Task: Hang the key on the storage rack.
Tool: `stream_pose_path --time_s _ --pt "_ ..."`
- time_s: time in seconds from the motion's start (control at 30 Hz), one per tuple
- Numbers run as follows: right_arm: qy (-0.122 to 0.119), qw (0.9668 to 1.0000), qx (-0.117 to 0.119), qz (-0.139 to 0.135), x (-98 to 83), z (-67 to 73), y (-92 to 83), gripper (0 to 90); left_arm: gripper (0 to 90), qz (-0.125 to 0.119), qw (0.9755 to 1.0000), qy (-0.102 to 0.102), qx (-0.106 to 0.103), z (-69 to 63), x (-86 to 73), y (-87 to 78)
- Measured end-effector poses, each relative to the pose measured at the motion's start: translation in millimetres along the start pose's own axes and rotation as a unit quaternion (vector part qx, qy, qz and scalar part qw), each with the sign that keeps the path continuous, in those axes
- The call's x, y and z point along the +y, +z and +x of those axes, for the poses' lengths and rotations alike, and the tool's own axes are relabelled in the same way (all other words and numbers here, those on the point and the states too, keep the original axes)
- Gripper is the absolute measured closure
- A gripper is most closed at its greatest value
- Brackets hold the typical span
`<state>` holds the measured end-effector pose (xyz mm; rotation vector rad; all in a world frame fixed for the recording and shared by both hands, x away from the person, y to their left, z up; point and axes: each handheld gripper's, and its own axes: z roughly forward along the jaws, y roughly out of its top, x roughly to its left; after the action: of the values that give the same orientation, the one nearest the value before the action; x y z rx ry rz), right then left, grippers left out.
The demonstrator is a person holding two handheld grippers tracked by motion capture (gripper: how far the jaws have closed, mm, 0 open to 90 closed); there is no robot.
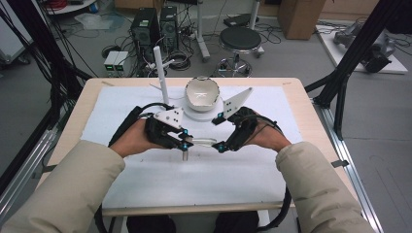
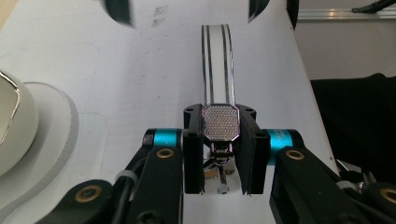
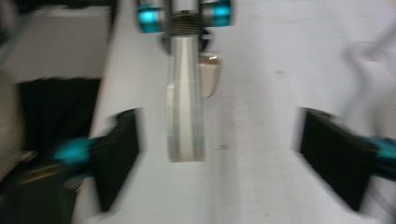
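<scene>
the left gripper (image 1: pixel 184 141) has its jaws clamped on the metal end of a watch (image 2: pixel 221 122), just in front of the white bowl (image 1: pixel 202 92). its strap (image 3: pixel 185 100) runs lengthwise toward the right gripper (image 1: pixel 219 131), whose jaws stand wide apart around the free tip.

The left gripper (image 2: pixel 222 154) clamps a flat clear strip with dark edge lines (image 2: pixel 217 65). The strip reaches far over the white table cover (image 2: pixel 140 79). A white bowl (image 2: pixel 11 126) sits at left.
</scene>
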<state>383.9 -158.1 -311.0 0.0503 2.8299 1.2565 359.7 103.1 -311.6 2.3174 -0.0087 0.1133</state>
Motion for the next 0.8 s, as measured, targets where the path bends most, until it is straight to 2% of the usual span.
stream_pose_path --time_s 0.07,0.1,0.13,0.17,0.2,0.27,0.33,0.37,0.4,0.5,0.57,0.73,0.77,0.8 --pt "0.018 0.9992 -0.026 -0.022 -4.1 -0.5 -6.7 0.5 74.4 -0.009 0.9999 -0.009 0.001 2.6 -1.8 -2.7" --pt "0.03 0.9985 -0.03 -0.035 -6.7 -0.9 -11.1 0.4 74.4 -0.013 0.9998 -0.012 0.003 3.9 -2.6 -4.6" --pt "0.039 0.9973 -0.036 -0.051 -9.5 -0.8 -15.2 0.4 74.4 -0.016 0.9997 -0.015 0.004 5.3 -3.6 -6.6" --pt "0.047 0.9943 -0.057 -0.076 -16.1 0.1 -23.6 0.4 74.4 -0.018 0.9997 -0.016 0.005 7.1 -4.6 -8.8" --pt "0.047 0.9943 -0.057 -0.076 -16.1 0.1 -23.6 0.4 74.4 -0.024 0.9994 -0.022 0.01 8.3 -6.0 -10.6" --pt "0.057 0.9908 -0.079 -0.094 -23.5 2.2 -32.4 0.5 74.4 -0.031 0.999 -0.03 0.012 12.3 -9.1 -15.0" --pt "0.065 0.9852 -0.102 -0.121 -31.9 4.3 -41.2 0.5 74.4 -0.039 0.9982 -0.042 0.014 16.4 -12.3 -19.7" --pt "0.074 0.9779 -0.128 -0.148 -41.9 7.3 -51.2 0.5 74.4 -0.047 0.9975 -0.051 0.017 19.1 -14.2 -22.6" --pt "0.074 0.9779 -0.128 -0.148 -41.9 7.3 -51.2 0.5 74.4 -0.052 0.997 -0.054 0.018 20.6 -15.3 -24.4" --pt "0.083 0.9681 -0.153 -0.18 -56.4 11.1 -62.5 0.5 74.4 -0.067 0.9952 -0.066 0.025 26.5 -20.3 -31.7" --pt "0.084 0.9614 -0.173 -0.197 -67.4 14.8 -69.5 0.4 74.4 -0.081 0.9931 -0.079 0.029 30.6 -24.4 -36.2" --pt "0.109 0.9457 -0.203 -0.229 -96.4 23.9 -80.6 0.5 74.4 -0.113 0.9873 -0.102 0.046 43.0 -35.6 -48.3" --pt "0.115 0.9446 -0.209 -0.226 -101.4 25.5 -81.9 0.4 74.4 -0.119 0.9858 -0.108 0.048 45.5 -38.3 -50.6" --pt "0.113 0.9419 -0.218 -0.229 -106.7 27.6 -82.9 0.5 74.4 -0.124 0.9842 -0.115 0.053 47.5 -40.8 -52.7"
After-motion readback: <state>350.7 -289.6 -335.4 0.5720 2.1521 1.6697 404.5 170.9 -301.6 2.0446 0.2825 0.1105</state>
